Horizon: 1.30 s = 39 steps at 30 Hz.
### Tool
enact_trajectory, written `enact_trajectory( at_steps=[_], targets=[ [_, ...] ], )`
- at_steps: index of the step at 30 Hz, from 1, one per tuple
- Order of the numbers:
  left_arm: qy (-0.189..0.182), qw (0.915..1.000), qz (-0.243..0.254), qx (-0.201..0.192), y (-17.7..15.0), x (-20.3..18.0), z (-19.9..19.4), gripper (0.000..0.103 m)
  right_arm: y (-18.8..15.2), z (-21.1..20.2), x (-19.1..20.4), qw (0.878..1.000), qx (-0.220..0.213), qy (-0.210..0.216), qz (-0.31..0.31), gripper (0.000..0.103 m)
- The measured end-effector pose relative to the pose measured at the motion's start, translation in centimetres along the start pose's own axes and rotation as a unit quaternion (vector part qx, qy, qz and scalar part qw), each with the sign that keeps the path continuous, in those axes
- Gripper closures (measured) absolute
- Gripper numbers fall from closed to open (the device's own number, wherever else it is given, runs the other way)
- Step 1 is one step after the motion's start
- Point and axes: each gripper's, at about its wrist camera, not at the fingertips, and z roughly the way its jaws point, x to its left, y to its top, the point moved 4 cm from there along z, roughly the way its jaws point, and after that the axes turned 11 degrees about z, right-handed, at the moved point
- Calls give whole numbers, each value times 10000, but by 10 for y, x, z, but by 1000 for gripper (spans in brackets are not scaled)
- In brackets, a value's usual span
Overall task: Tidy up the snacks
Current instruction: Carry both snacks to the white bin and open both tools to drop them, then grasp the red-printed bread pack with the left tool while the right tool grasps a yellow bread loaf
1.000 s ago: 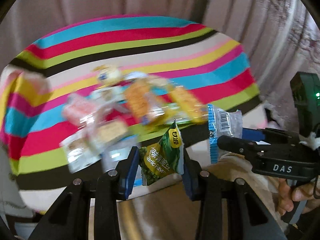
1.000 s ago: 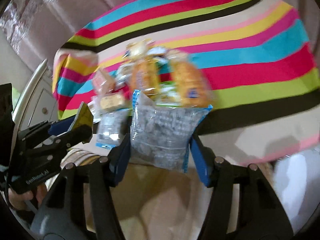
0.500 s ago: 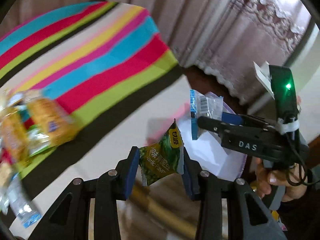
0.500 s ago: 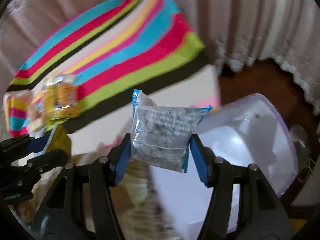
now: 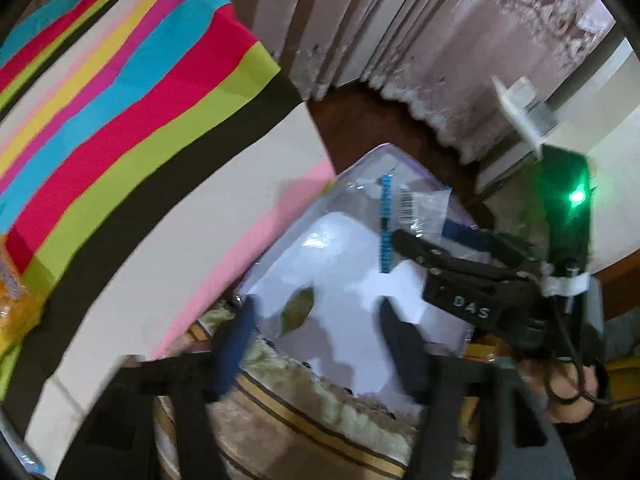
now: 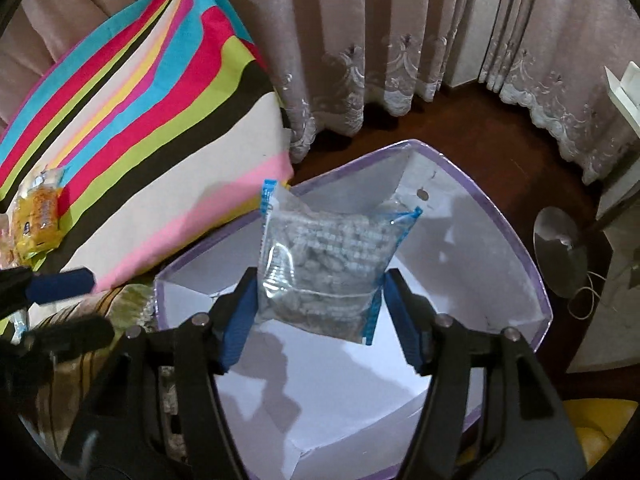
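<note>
Your right tongs pinch the clear packet over the box; it looks light, crinkly, slippery, so grip its sealed edge; your left tongs gape empty above the green packet.
</note>
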Motion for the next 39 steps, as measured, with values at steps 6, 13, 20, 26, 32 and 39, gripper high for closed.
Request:
enact_trajectory(
  at_steps=[6,13,20,26,32,39],
  targets=[
    [489,9974,24,-524,2,4,-22,21,6,-11,5,9977,-379,-532,-162,20],
    [1405,9868,-228,-772,-21,31,-54,21,12,-37,42,9949,-877,-153,-478,14],
    [1959,9669,-1257,-1050,-60,106,-96,21,-1,-47,108,9885,-643,940,-998,14],
    [2556,9305,-2376,-1116,-116,196,-137,21,-9,-51,161,9789,-743,1218,-1462,14],
    [2716,9028,-3118,-1184,-165,256,-164,21,-15,-41,212,9723,-748,1246,-1831,14],
    [2481,8854,-3590,-1601,-214,283,-189,21,-22,-35,255,9664,-697,1311,-2100,14]
  ],
)
